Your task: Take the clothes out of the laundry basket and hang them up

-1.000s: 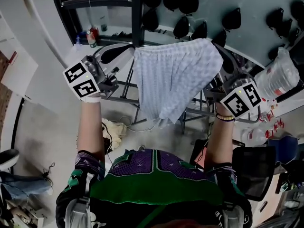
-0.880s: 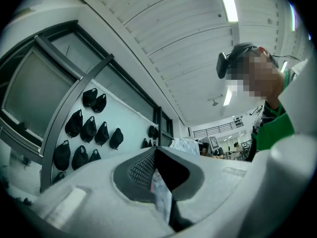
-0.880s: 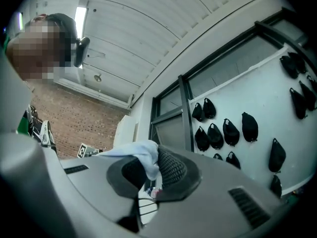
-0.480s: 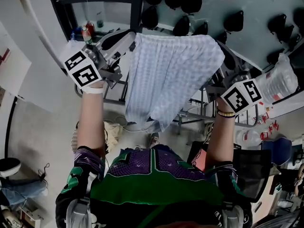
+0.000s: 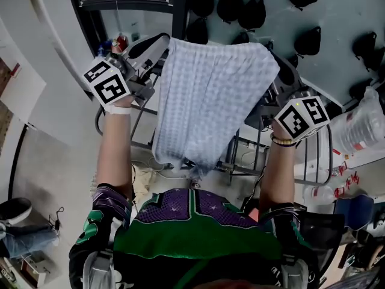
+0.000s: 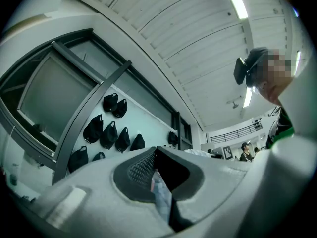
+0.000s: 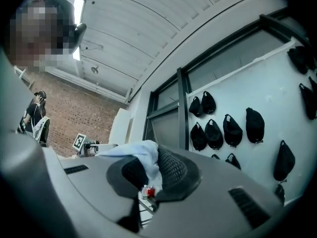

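A pale blue-white patterned garment [image 5: 207,95] hangs spread between my two raised grippers in the head view. My left gripper [image 5: 159,46] pinches its top left corner. My right gripper [image 5: 272,72] pinches the top right corner. The garment's lower edge dangles above the person's chest. In the left gripper view the left gripper [image 6: 156,161] is shut, with a thin strip of the garment [image 6: 159,192] caught in its jaws. In the right gripper view the right gripper [image 7: 151,166] is shut on a bunched white fold of the garment [image 7: 138,153].
A metal rack frame [image 5: 240,161] stands behind and below the garment. Several black caps [image 5: 240,5] hang on the wall ahead. A plastic bag [image 5: 361,125] sits at the right, bottles [image 5: 120,42] at the back left, and a cloth pile [image 5: 143,179] on the floor.
Both grippers have carried the garment forward toward the wall with the caps. It now hangs higher in the head view, and its lower edge has swung closer to the person.
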Action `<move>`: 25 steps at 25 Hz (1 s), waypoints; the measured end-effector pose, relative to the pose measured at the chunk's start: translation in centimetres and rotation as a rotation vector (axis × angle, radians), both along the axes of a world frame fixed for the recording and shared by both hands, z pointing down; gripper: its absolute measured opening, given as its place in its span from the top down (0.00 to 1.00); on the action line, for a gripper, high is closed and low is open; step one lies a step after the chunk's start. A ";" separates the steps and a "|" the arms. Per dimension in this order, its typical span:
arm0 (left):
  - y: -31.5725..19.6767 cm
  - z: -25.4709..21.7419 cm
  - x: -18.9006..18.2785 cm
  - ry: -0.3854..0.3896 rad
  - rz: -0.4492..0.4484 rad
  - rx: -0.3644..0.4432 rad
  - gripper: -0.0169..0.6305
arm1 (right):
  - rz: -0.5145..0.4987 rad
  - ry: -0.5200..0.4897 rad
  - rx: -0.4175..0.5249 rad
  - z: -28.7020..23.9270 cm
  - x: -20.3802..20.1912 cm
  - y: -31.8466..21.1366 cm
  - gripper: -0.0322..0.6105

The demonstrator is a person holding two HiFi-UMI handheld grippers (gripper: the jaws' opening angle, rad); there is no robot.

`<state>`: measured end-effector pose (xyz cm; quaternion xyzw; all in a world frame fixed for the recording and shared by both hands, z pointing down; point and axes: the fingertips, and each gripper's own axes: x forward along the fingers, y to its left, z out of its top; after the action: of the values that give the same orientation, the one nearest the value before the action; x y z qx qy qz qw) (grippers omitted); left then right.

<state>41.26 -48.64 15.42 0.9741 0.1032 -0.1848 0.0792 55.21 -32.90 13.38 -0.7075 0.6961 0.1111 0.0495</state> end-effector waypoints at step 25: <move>-13.7 7.8 23.5 -0.213 -0.147 -0.103 0.94 | 0.124 -0.116 -0.190 10.3 24.7 -13.9 0.91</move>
<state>64.79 -62.33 23.27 0.9878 0.0131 -0.0907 0.1261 79.96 -46.78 23.68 -0.7559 0.6544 0.0065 0.0155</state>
